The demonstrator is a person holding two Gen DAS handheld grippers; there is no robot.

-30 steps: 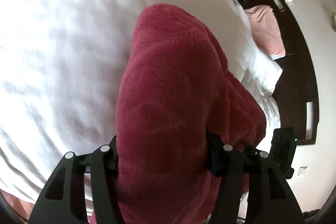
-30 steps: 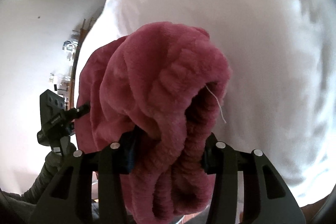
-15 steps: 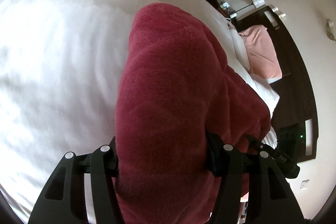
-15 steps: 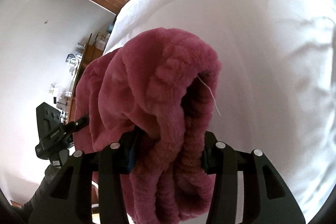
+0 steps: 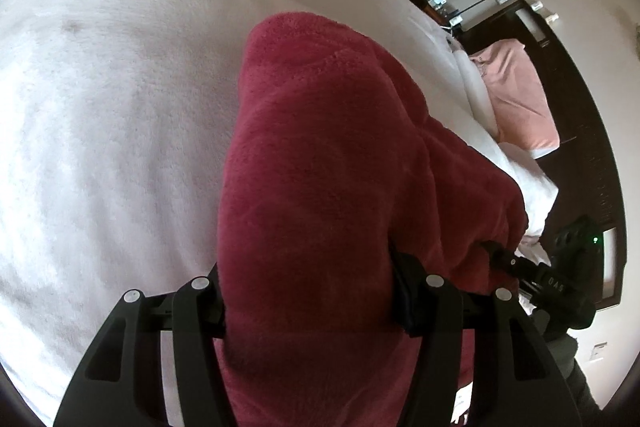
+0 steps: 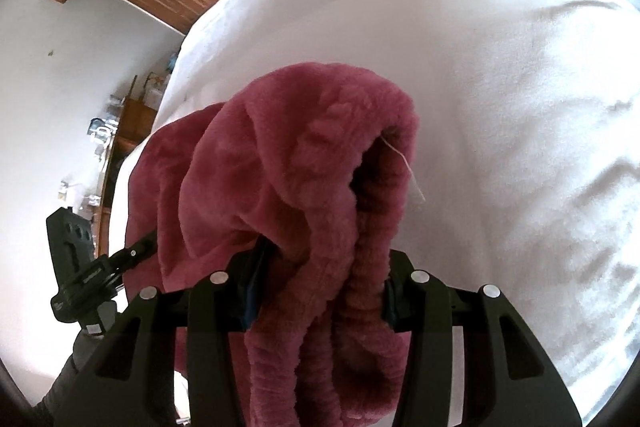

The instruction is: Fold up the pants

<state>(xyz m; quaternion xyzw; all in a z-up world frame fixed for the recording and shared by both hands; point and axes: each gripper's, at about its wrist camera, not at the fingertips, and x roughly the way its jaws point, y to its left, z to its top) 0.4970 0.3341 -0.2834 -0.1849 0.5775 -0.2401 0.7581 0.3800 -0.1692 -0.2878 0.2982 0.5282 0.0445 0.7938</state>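
Note:
The dark pink fleece pants [image 5: 320, 187] hang in the air above the white bed [image 5: 112, 115]. My left gripper [image 5: 308, 291] is shut on a thick fold of them; the cloth drapes over both fingers and hides the tips. My right gripper [image 6: 316, 287] is shut on the ribbed waistband end of the pants [image 6: 304, 163], which bulges up over the fingers. The pants stretch between the two grippers. The right gripper also shows in the left wrist view [image 5: 560, 279], and the left gripper in the right wrist view [image 6: 88, 275].
The white bed [image 6: 500, 87] fills most of both views. A pink pillow [image 5: 516, 91] and white pillows [image 5: 532, 187] lie against a dark headboard [image 5: 584, 131] at the right. A wooden shelf with small items [image 6: 120, 131] stands by the white wall.
Both grippers have risen and tilted with the pants still held; more of the far bed edge, the wooden wall and the pillows has come into view.

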